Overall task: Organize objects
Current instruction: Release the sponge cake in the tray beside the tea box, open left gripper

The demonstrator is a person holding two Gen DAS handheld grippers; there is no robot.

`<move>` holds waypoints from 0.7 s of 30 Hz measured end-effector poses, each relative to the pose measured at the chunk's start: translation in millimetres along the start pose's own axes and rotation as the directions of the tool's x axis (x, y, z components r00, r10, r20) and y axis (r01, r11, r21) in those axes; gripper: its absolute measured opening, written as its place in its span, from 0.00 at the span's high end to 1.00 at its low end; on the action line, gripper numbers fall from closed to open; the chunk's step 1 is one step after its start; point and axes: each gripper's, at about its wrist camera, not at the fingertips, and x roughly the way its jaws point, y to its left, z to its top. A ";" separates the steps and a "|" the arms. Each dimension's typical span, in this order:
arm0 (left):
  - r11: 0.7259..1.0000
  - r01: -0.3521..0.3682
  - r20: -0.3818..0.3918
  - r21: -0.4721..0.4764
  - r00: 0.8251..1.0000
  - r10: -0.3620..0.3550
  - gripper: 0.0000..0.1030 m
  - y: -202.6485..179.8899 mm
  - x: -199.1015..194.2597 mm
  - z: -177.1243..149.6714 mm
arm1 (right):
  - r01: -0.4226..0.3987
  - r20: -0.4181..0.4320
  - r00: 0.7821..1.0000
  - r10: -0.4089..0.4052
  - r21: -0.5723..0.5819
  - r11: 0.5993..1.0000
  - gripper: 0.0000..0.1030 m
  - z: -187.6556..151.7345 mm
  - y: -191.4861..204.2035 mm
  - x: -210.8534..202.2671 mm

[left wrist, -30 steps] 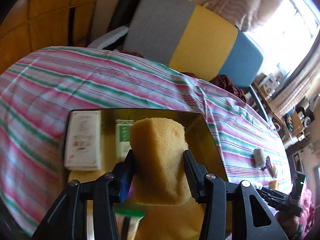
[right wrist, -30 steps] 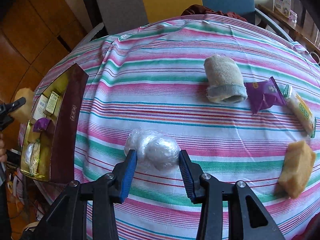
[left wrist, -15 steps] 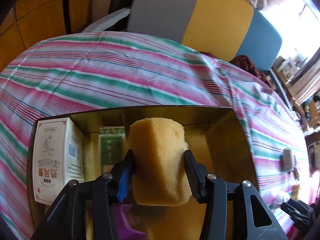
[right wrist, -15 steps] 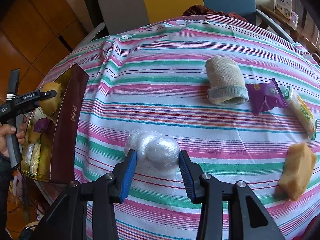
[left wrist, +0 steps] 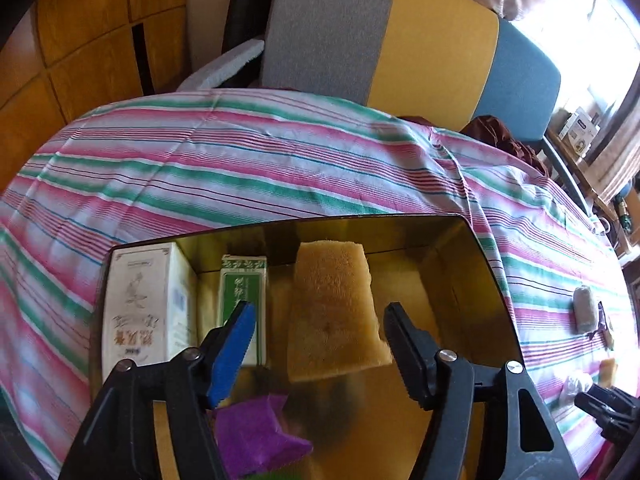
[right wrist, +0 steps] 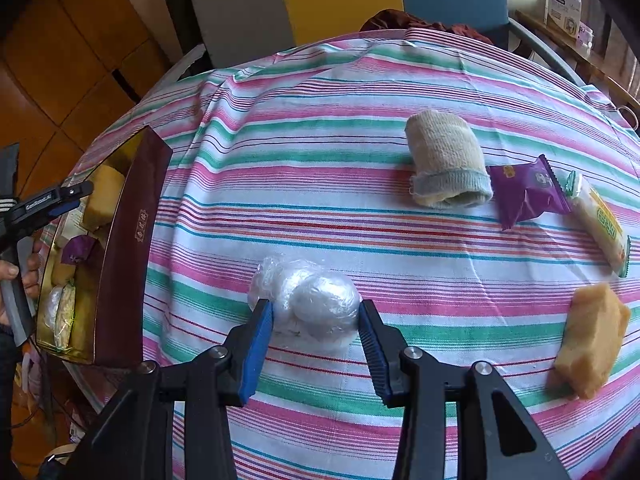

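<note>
My left gripper is open over the gold-lined box. The yellow sponge lies loose in the box between the spread fingers, touching neither. A white carton, a green packet and a purple wrapper also lie in the box. My right gripper has its fingers on both sides of a clear plastic-wrapped bundle on the striped tablecloth; the bundle rests on the cloth. The box stands at the table's left edge in the right wrist view.
On the cloth to the right lie a rolled beige sock, a purple snack pack, a long wrapped snack and a second yellow sponge. A grey, yellow and blue chair back stands behind the table.
My left gripper has opened and let go of the yellow sponge, which now lies in the box. My right gripper has stayed around the plastic bundle.
</note>
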 end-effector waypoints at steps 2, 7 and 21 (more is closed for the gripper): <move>1.000 -0.015 0.049 0.019 0.999 0.014 0.34 -4.3 -18.4 -7.6 | 0.005 0.003 1.000 -0.005 0.000 1.000 0.57 0.0 -0.2 -0.1; 0.994 -0.070 0.176 0.083 0.983 0.055 0.33 -16.0 -68.1 -38.3 | 0.017 0.008 1.000 -0.017 -0.012 1.000 0.57 -0.8 2.0 0.3; 0.995 -0.069 0.216 0.075 0.975 0.051 0.32 -17.5 -106.0 -88.8 | 0.045 0.025 0.999 -0.044 -0.023 0.999 0.57 -1.3 5.7 0.7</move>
